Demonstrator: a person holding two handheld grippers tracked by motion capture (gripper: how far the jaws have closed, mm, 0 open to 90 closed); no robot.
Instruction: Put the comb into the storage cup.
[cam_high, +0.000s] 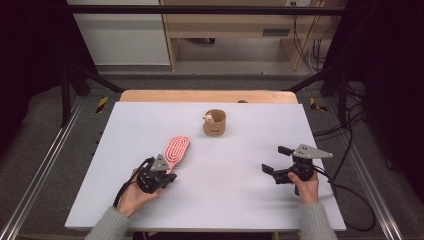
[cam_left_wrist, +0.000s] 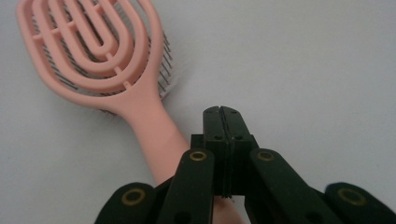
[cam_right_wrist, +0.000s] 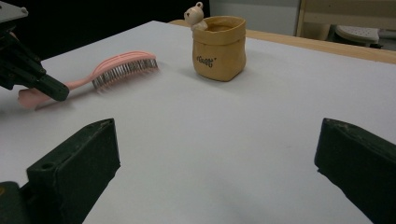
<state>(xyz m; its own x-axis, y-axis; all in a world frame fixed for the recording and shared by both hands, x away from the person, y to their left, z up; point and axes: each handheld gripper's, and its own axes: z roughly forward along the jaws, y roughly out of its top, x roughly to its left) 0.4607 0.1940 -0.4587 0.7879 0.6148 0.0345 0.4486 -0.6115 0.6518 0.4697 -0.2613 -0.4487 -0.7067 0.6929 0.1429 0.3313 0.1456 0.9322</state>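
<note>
Left gripper view: left gripper (cam_left_wrist: 222, 112) jaws pressed together, empty, beside pink hairbrush (cam_left_wrist: 107, 60) handle (brush flat on table (cam_high: 240, 165)) | right gripper (cam_high: 278, 159) held agape | advice: jaws should be opened, handle straddled squarely.

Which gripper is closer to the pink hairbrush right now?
Left. The left gripper, jaws shut, sits right over the pink hairbrush handle; the right gripper, jaws open, rests far across the table.
</note>
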